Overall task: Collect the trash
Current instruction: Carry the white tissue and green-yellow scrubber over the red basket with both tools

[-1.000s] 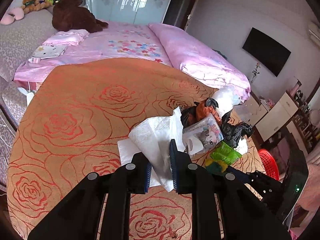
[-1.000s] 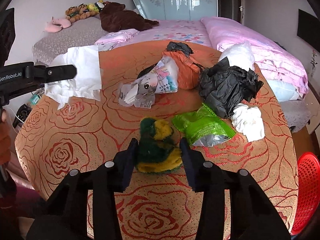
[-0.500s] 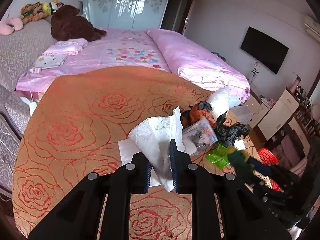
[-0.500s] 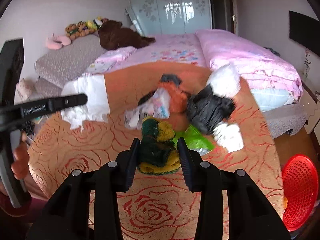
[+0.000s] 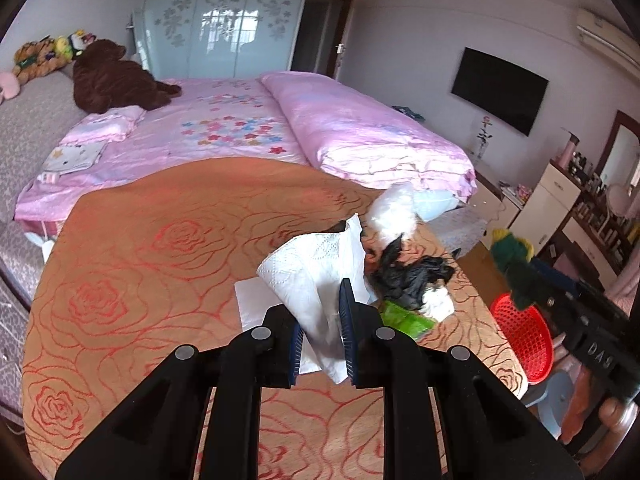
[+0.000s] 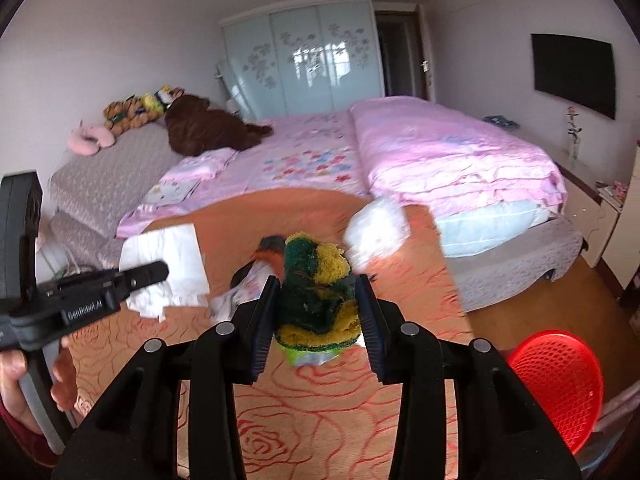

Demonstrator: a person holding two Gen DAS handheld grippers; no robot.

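My left gripper [image 5: 322, 312] is shut on a crumpled white paper tissue [image 5: 316, 268], held above the orange rose-patterned cloth [image 5: 140, 264]. My right gripper [image 6: 316, 304] is shut on a green and yellow scrubbing sponge [image 6: 318, 276], lifted clear of the cloth. In the left wrist view that sponge [image 5: 514, 256] hangs at the right, above a red mesh basket [image 5: 524, 336]. On the cloth remains a trash pile: a black plastic bag [image 5: 408, 276], a white bag [image 5: 394, 212], a green wrapper [image 5: 404, 316] and a white wad [image 5: 438, 302].
The red mesh basket [image 6: 556, 380] stands on the floor right of the cloth's edge. A pink bed [image 5: 248, 128] with a brown plush toy [image 5: 112, 80] lies behind. Cabinets [image 5: 556, 204] line the right wall. A hand [image 6: 16, 380] grips the left tool's handle.
My right gripper has lifted the sponge off the cloth and carried it up and rightward, toward the red basket. My left gripper has risen a little with the tissue still in it.
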